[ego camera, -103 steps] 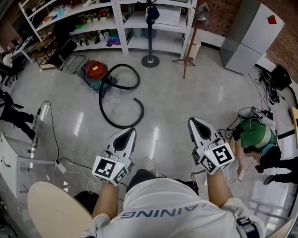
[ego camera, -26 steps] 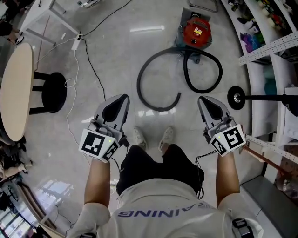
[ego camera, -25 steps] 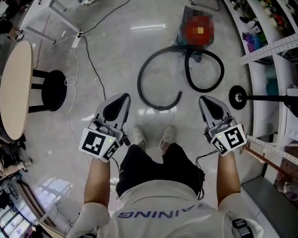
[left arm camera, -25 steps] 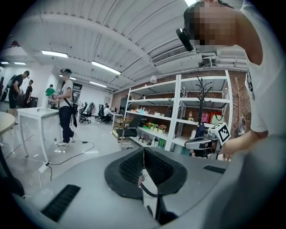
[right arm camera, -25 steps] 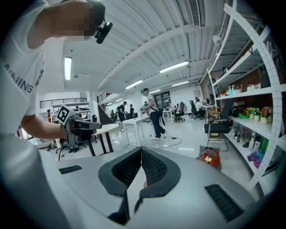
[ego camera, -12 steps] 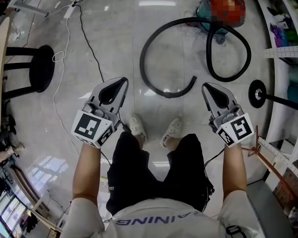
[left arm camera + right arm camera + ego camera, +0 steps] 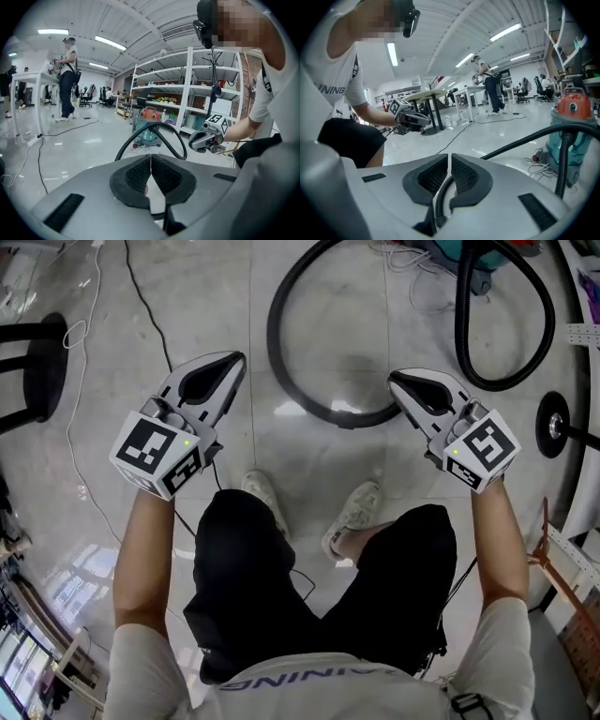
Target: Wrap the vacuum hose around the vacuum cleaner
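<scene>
Down over the glossy floor both hands are low and level with each other, and neither one has anything yet: the left gripper has its fingers pressed flat together on empty air, and the right gripper matches it, fingers closed with nothing between them. The vacuum hose lies loose on the floor in a big open curve between the two. Its free end is just beside the right gripper's tip, and a second loop swings back toward the vacuum cleaner at the far side, well apart from either hand. Not a single turn wrapped, by my reading. First worry: closed fingers can't take a round hose, so they must open before they reach it, or they will just nudge it and send it skating across that shiny floor. Second: grab only the free end and the long curve drags behind, and a springy hose like this one likely wants to uncoil the instant it is laid round the body. Third, a hard tug could roll or tip the vacuum cleaner, and the white power cord heaped by its base looks ready to tangle into the loop. Watch the feet too: the shoes stand near the curve, and the round stand base sits just beside that second loop, an easy snag.
</scene>
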A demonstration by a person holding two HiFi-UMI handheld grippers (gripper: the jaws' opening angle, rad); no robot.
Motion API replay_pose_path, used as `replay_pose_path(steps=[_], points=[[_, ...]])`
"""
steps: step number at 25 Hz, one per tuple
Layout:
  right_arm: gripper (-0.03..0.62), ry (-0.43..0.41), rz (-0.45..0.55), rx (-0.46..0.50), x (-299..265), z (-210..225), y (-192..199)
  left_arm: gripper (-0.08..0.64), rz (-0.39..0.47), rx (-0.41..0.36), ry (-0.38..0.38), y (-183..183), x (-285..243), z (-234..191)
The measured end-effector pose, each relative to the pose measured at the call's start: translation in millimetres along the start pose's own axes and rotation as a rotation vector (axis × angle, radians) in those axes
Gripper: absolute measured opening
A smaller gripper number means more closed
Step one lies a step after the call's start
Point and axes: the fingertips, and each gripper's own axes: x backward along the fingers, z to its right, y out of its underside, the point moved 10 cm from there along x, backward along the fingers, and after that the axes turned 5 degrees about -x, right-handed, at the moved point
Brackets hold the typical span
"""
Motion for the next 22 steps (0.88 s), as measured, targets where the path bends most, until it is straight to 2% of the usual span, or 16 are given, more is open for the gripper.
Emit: replay_pose_path(steps=[5, 9, 13, 17, 22], points=[[0.048, -0.106, -0.089, 0.080, -54.2, 14.8, 71.7, 0.020, 0.004, 0.012, -0.003, 70.0, -38.7, -17.1], [0.095, -0.165, -0.175, 0.089, -88.8, 24.8, 122.3, 0.020, 0.003, 0.023, 0.024, 109.7, -64.1, -25.3], [0.174, -0.245, -0.323, 0.124, -118.1, 19.4, 178.6, 0.020, 0.004, 0.005, 0.042, 121.0, -80.2, -33.9], [0.222, -0.310, -0.473, 0.180, -138.2, 4.4, 231.4, 0.020, 0.006, 0.012, 0.061, 125.5, -87.5, -37.9], [0.274, -0.314, -0.601, 0.264, -152.5, 0.5, 273.9, 0.020, -0.005, 0.034, 0.068, 135.8, -91.3, -39.2]])
